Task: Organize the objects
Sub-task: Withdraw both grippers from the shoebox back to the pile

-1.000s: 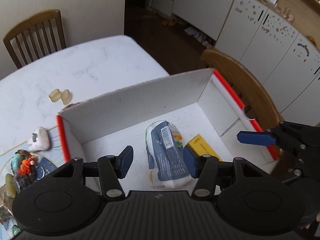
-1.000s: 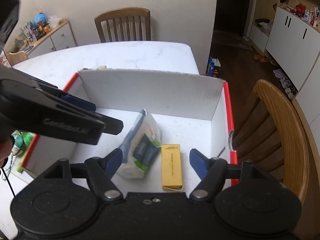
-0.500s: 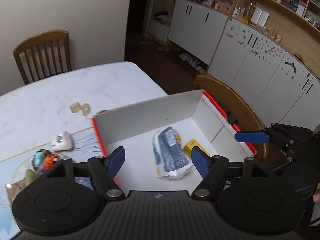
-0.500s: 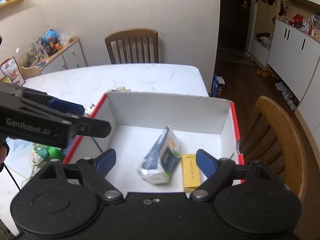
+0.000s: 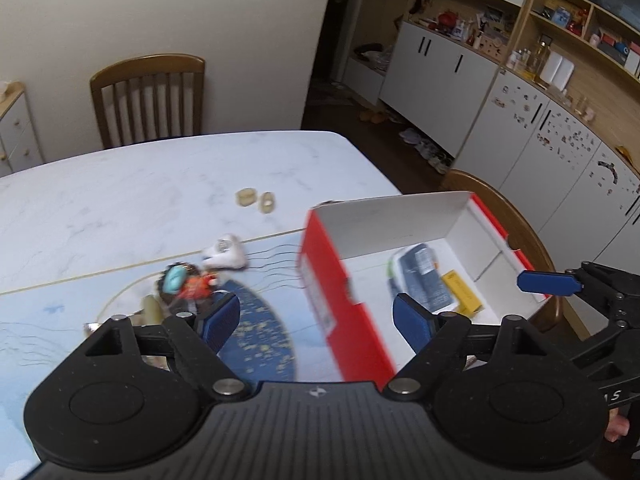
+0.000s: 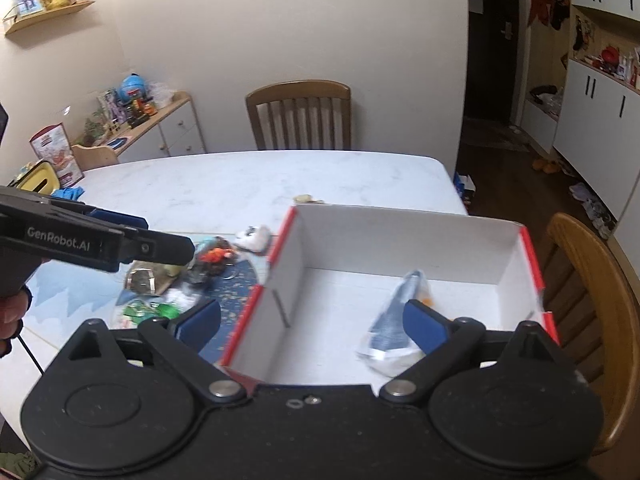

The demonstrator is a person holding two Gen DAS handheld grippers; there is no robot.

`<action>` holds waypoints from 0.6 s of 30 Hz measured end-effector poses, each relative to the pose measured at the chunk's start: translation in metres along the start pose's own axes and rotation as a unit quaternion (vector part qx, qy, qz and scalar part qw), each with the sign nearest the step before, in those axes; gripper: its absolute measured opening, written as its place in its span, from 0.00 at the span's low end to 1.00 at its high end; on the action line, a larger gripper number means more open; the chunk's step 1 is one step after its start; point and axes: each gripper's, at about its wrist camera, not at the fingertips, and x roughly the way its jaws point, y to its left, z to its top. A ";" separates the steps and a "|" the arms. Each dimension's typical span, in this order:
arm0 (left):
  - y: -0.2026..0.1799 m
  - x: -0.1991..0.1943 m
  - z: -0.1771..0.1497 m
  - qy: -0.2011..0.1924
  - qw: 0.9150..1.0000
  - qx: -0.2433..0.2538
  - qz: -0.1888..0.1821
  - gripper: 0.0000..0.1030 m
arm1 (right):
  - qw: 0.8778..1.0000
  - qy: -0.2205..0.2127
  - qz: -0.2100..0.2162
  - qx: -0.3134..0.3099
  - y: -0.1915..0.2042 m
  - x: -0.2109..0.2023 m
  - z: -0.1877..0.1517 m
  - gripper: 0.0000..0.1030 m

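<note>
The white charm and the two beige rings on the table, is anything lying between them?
No. In the left wrist view, only bare marble tabletop lies between the white charm and the two beige rings.

Home dining room. Marble-look worktop [image 5: 168, 184] with 2 slat-backed wooden chairs [image 6: 299, 118]; white cupboards [image 5: 436, 68] under open shelves [image 5: 576, 20] of household goods; low sideboard [image 6: 160, 132] crowded with toys; shoes [image 5: 424, 146] on dark wood floor by a doorway.
</note>
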 end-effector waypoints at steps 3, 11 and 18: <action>0.019 -0.009 -0.007 -0.006 1.000 -0.001 0.006 0.87 | 1.000 0.003 0.003 -0.005 0.016 0.002 0.000 0.94; 0.068 -0.023 -0.025 -0.027 1.000 -0.002 0.008 1.00 | 1.000 0.014 0.003 -0.013 0.051 0.013 -0.002 0.94; 0.112 -0.019 -0.041 -0.025 0.999 0.001 0.025 1.00 | 0.999 0.031 0.007 -0.016 0.078 0.028 -0.004 0.94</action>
